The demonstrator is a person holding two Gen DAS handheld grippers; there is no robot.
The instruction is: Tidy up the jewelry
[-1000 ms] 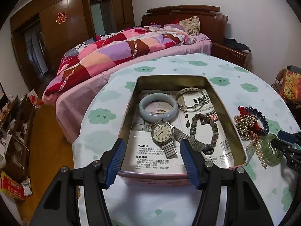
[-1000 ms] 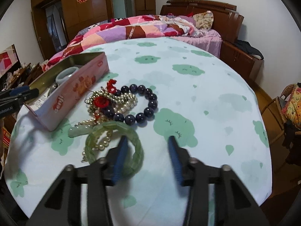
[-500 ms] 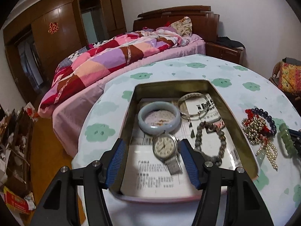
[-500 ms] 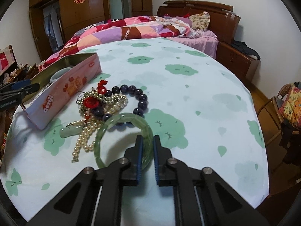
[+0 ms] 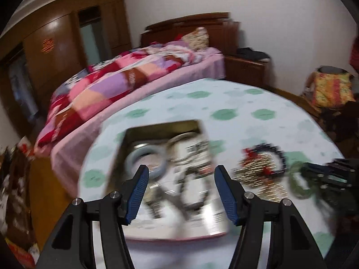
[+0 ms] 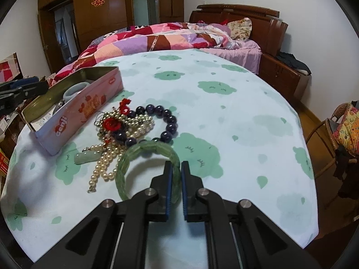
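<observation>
A pink tin box (image 6: 89, 105) lies open on the round table and holds a pale bangle (image 6: 74, 89), a watch and other bracelets; it shows blurred in the left wrist view (image 5: 179, 231). To its right lie a dark bead bracelet (image 6: 167, 121), a pearl strand (image 6: 105, 163) with red ornaments and a jade pendant (image 6: 86, 158). My right gripper (image 6: 176, 168) is shut on the green jade bangle (image 6: 125, 161), whose rim sits between the pads. My left gripper (image 5: 180, 174) is open and empty, raised above the tin's near end.
The table wears a white cloth with green cloud prints (image 6: 235, 103). A bed with a patchwork quilt (image 6: 157, 38) stands just behind it. A chair with a colourful cushion (image 6: 345, 130) is at the right. Wooden wardrobes (image 6: 89, 11) line the back wall.
My right gripper closed on the green bangle's rim and holds it. My left gripper has lifted up and back from the tin, and its view is blurred by motion.
</observation>
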